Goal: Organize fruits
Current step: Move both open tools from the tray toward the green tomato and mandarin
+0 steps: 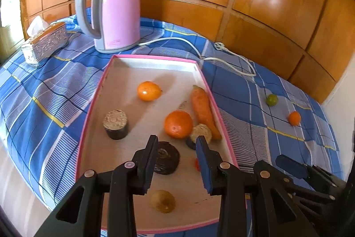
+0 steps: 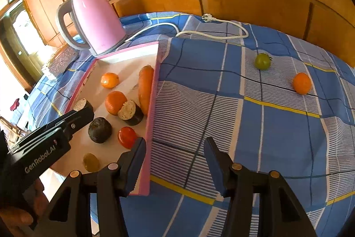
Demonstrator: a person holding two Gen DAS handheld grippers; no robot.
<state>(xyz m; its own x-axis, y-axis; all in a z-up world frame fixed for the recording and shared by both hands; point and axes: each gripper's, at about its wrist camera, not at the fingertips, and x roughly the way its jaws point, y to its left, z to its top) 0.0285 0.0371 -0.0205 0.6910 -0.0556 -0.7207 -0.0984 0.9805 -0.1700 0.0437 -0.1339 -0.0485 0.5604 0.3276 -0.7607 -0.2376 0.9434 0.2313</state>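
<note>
A pink-rimmed tray (image 1: 95, 103) lies on the blue checked cloth. In it are two oranges (image 1: 148, 91) (image 1: 178, 124), a carrot (image 1: 204, 112), a red tomato (image 2: 127, 137), a brown kiwi-like fruit (image 1: 163, 201) and dark cut cylinders (image 1: 115, 124). My left gripper (image 1: 176, 139) hangs open over the tray's near half, nothing between its fingers. My right gripper (image 2: 175, 140) stands open above the cloth just right of the tray rim, also holding nothing. Out on the cloth lie a green fruit (image 2: 262, 61) and a small orange (image 2: 302, 83).
A pink kettle (image 1: 111, 10) stands behind the tray, its white cord (image 1: 221, 54) trailing across the cloth. A silver tissue box (image 1: 45, 43) sits at the far left. Wooden panels (image 1: 266, 3) close off the back. A hand (image 2: 20, 217) holds the left gripper.
</note>
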